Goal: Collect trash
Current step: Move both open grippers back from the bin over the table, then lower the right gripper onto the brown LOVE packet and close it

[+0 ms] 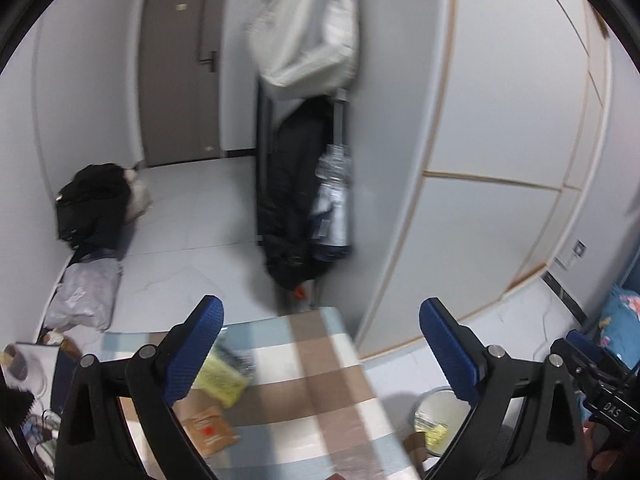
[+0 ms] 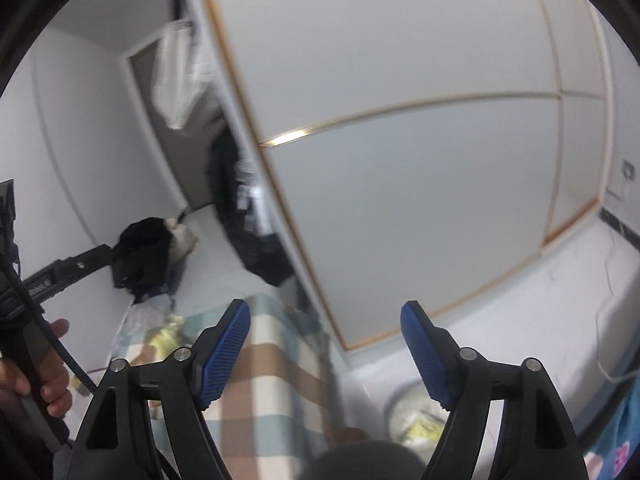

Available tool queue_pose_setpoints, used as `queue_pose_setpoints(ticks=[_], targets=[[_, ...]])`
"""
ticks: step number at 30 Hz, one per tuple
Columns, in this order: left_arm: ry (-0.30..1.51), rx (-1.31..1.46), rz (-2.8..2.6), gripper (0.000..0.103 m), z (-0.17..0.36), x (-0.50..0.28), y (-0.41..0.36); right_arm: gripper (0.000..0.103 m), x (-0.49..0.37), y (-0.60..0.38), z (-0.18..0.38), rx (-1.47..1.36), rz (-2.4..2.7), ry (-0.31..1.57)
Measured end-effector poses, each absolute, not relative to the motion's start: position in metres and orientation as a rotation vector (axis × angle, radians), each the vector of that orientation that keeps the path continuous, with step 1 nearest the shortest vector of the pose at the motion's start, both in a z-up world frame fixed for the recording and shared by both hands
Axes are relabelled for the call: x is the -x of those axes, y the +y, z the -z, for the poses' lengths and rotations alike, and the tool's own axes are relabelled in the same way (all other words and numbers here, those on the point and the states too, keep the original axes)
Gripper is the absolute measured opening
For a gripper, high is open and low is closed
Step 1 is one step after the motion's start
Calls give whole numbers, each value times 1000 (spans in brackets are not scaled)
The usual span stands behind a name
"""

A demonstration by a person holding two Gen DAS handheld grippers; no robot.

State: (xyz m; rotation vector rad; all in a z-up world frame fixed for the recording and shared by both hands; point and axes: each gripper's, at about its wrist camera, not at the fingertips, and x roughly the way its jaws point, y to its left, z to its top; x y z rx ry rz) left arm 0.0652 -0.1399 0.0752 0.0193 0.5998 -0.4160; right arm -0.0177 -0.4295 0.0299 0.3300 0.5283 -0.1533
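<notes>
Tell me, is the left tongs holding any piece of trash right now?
No, the left tongs stand wide open with nothing between the blue pads, and the yellow wrapper lies on the checkered table below.

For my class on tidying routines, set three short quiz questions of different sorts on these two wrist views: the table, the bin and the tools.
1. True or false: the left tool has a piece of trash clamped between its fingers.
2. Multiple choice: where is the round bin? A) on the checked tablecloth B) on the floor beside the table C) hanging by the door
3. Short answer: name two pieces of trash lying on the checked tablecloth.

Key
1. False: its fingers stand apart with nothing between them, as do those of the right tool.
2. B
3. A yellow packet and a brown packet.
</notes>
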Motion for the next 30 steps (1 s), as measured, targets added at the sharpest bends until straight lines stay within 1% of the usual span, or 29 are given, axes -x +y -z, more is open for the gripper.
queue_pose_setpoints(ticks=[4,9,12,18,23,30], targets=[[578,20,342,100,-78,-63,-93,79,6,-383,-42,-271,62,493],[527,94,209,100,-77,-56,-43,80,-10,-327,-45,-212,-42,497],[507,168,158,100,-70,-56,-8,83,-19,-300,-43,-189,-95,514],[535,175,81,100,-47,-52,29,85,-40,-241,-21,-142,-192,565],[595,205,60,100,-19,-59,52,85,-59,-202,6,-107,-241,615],[628,231,43,100,13,-65,71,85,-63,-168,39,-45,-277,669]])
